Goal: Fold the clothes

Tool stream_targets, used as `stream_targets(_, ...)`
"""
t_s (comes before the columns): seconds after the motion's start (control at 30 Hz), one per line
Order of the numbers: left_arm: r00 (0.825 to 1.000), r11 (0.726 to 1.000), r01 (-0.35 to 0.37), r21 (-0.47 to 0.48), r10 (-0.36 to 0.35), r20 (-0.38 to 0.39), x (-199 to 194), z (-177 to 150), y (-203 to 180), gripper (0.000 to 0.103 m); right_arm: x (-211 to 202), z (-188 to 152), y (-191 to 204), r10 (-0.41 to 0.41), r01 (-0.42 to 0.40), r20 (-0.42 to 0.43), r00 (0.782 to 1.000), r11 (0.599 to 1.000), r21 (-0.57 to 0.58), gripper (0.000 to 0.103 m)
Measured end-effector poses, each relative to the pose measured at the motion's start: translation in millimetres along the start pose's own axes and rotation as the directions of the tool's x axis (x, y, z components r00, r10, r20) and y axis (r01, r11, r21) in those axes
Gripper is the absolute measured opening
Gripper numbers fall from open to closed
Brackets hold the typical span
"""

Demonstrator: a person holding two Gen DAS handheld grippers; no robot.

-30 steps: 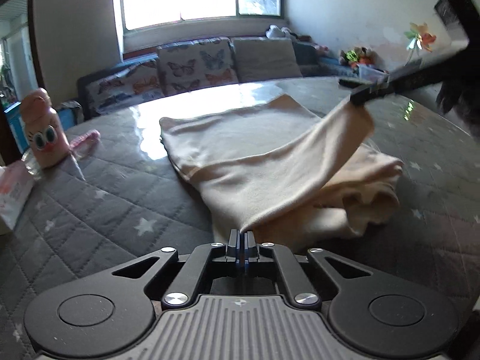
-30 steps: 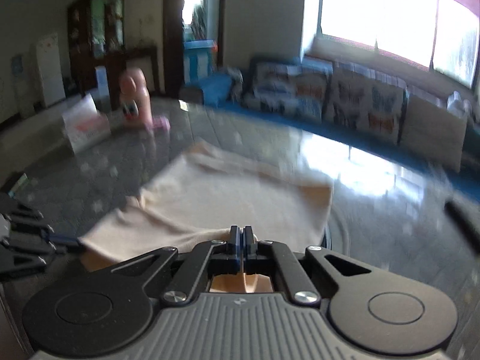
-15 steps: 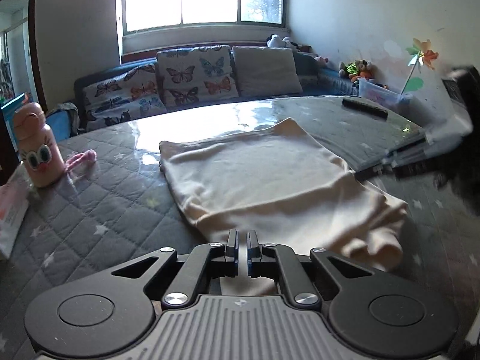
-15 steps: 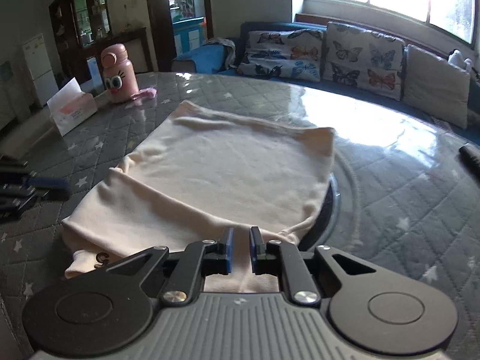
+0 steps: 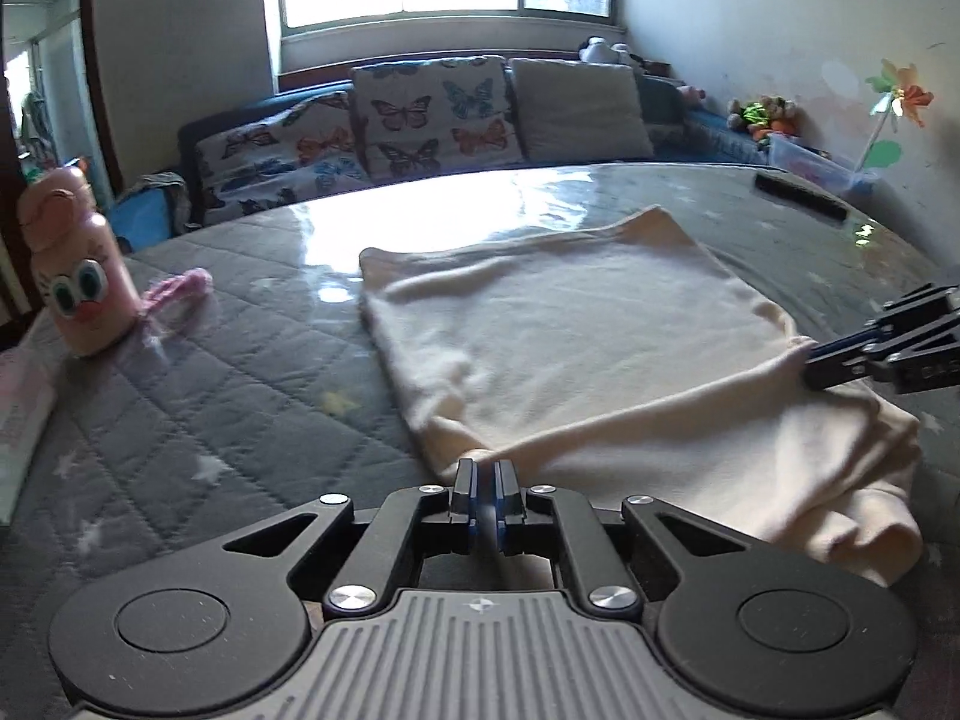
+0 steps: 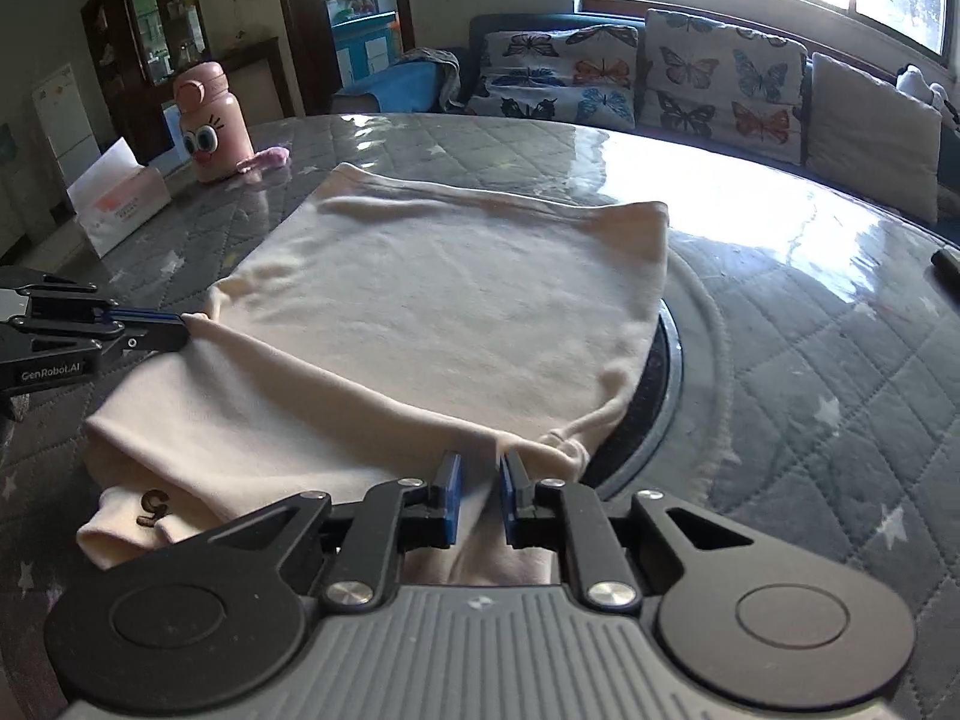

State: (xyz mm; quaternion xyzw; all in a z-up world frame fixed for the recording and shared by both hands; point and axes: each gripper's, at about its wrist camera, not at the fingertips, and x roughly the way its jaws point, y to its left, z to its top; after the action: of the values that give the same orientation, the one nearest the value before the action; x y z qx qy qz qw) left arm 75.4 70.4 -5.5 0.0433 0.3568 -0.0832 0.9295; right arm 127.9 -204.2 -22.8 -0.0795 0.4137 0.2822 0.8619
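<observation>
A cream garment (image 5: 600, 348) lies folded on the grey quilted table (image 5: 210, 396), with a doubled edge toward me. My left gripper (image 5: 483, 471) sits low at the fold's near-left corner. Its jaws stand a narrow gap apart, and the cloth's tip lies just ahead of them. In the right wrist view the same garment (image 6: 450, 312) spreads ahead. My right gripper (image 6: 480, 468) is over its near-right corner, jaws slightly apart, cloth showing between the pads but not pinched. Each gripper shows in the other's view: the right gripper (image 5: 810, 363), the left gripper (image 6: 180, 324).
A pink bottle (image 6: 210, 126) with cartoon eyes stands at the far left, beside a pink scrap (image 5: 177, 291) and a tissue box (image 6: 120, 198). A black remote (image 5: 801, 198) lies far right. A round turntable rim (image 6: 666, 360) sits under the garment. A sofa (image 5: 420, 114) lines the window wall.
The lifted flap has been carried over and laid flat on the garment. Both grippers came down to the table, and their jaws went from shut on the cloth to slightly apart.
</observation>
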Motion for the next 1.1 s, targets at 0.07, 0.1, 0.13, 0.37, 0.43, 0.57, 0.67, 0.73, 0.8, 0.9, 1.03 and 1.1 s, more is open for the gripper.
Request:
stream_targets(0.07,1.000,1.000,0.010,-0.017,-0.010,0.006,-1.8,2.3,2.2,0.008,-3.5,2.5,1.7,0.001,-0.001,0.020,1.000,1.000,-0.006,0.014)
stream_targets(0.1,1.000,1.000,0.017,-0.015,-0.016,0.010,-1.9,3.5,0.8,0.008,-5.2,3.8,2.6,0.001,-0.001,0.030,1.000,1.000,-0.009,0.015)
stream_targets(0.13,1.000,1.000,0.022,-0.005,-0.022,0.011,-0.7,4.6,-2.5,0.008,-6.6,5.1,3.6,0.002,-0.002,0.040,0.999,1.000,-0.012,0.016)
stream_targets(0.37,1.000,0.999,0.025,0.033,-0.026,0.003,5.8,5.4,-11.6,0.008,4.8,11.3,12.6,0.006,-0.003,0.039,0.999,0.998,-0.059,0.017)
stream_targets(0.43,1.000,0.999,0.022,0.042,-0.022,0.008,0.1,4.3,-11.7,0.008,5.0,10.1,12.4,-0.012,0.014,0.029,1.000,0.997,-0.070,0.017)
stream_targets(0.57,0.999,0.995,0.045,0.087,-0.047,0.027,-16.4,-0.9,-20.1,0.008,-11.6,5.1,14.9,0.011,-0.008,0.036,0.999,0.997,-0.082,0.017)
stream_targets(0.67,0.996,0.990,0.080,0.120,-0.085,0.036,-25.7,-4.9,-32.9,0.008,-19.1,-2.4,23.9,0.051,-0.048,0.022,0.998,0.991,-0.122,0.018)
stream_targets(0.73,0.993,0.984,0.108,0.141,-0.114,0.037,-29.2,-7.4,-42.6,0.008,-19.1,-7.4,28.3,0.064,-0.062,0.007,0.998,0.988,-0.138,0.018)
stream_targets(0.8,0.991,0.978,0.129,0.166,-0.134,0.021,-28.6,-11.7,-53.1,0.008,-15.7,-12.3,29.7,0.066,-0.067,-0.012,0.998,0.988,-0.136,0.018)
stream_targets(0.9,0.988,0.967,0.154,0.201,-0.158,0.000,-27.7,-17.8,-66.3,0.008,-15.7,-19.6,32.1,0.064,-0.067,-0.025,0.998,0.988,-0.142,0.018)
stream_targets(1.03,0.985,0.961,0.166,0.220,-0.171,0.005,-28.3,-16.9,-75.1,0.008,-24.7,-16.2,40.0,0.077,-0.076,0.000,0.997,0.984,-0.160,0.018)
stream_targets(1.1,0.984,0.962,0.168,0.216,-0.175,0.015,-28.4,-14.4,-76.0,0.011,-25.0,-12.1,44.6,0.095,-0.091,0.021,0.995,0.983,-0.157,0.020)
